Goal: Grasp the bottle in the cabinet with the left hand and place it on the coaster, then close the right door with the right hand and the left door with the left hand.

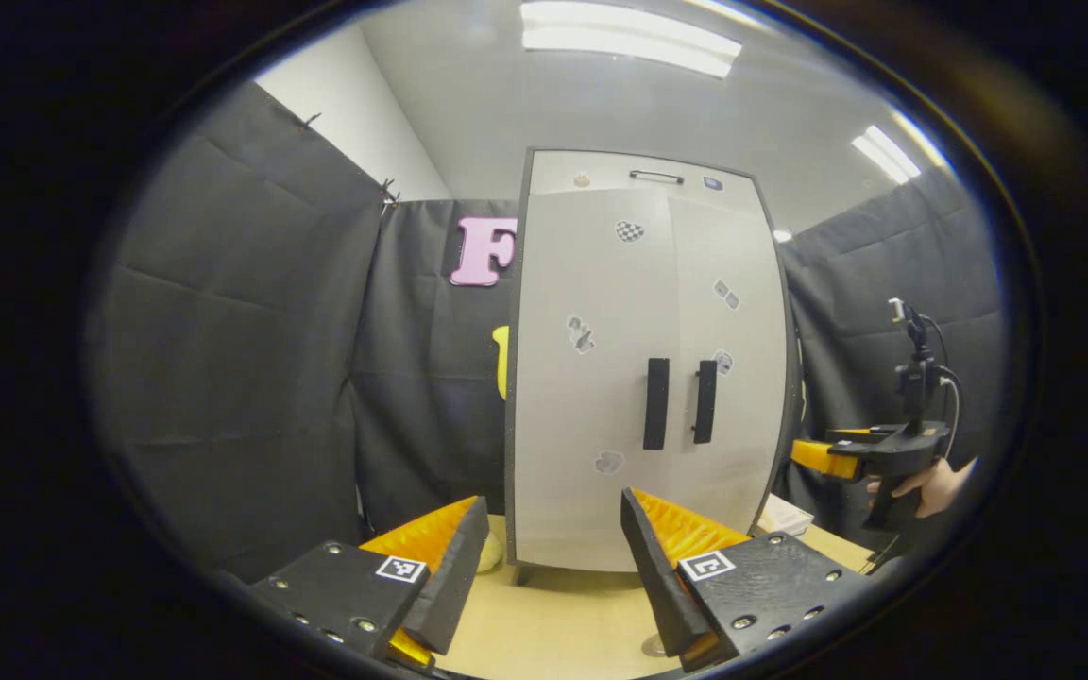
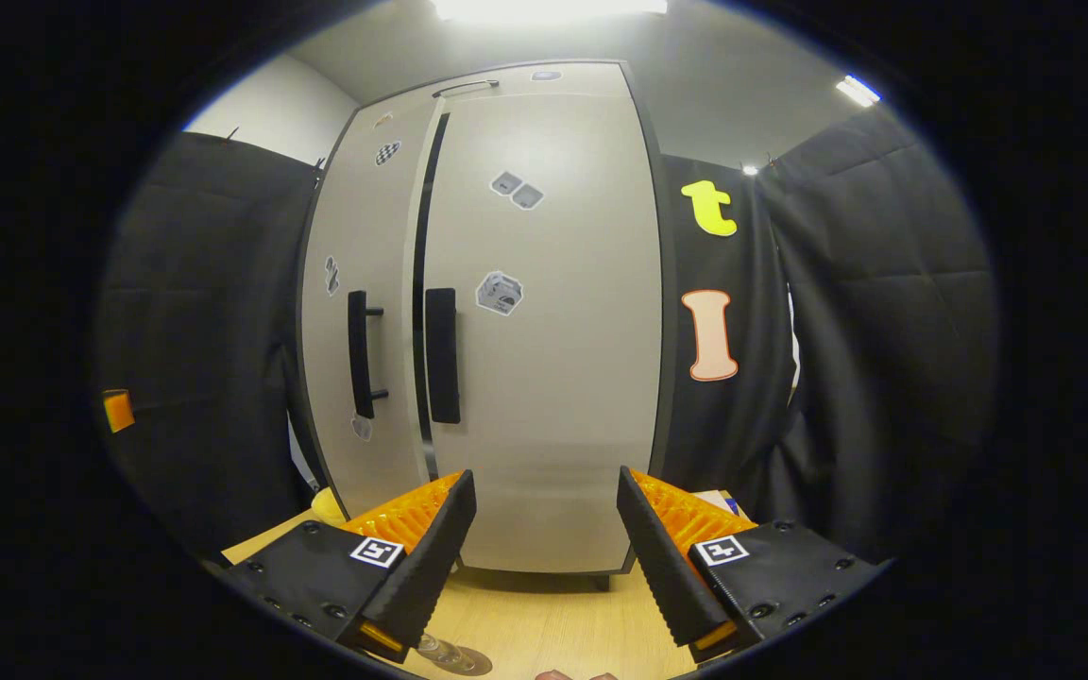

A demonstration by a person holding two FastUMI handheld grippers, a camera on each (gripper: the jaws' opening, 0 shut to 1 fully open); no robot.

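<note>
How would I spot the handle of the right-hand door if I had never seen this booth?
Find the tall pale grey cabinet standing on the wooden table against the black cloth. Two black vertical bar handles sit side by side at its middle seam. The right door's handle is the one beside the cube sticker; in the right gripper view it looks broader than the left door's handle.

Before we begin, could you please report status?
Left hand-held gripper open, empty. Right hand-held gripper open, empty. Cabinet doors shut, bottle hidden behind them.
</note>
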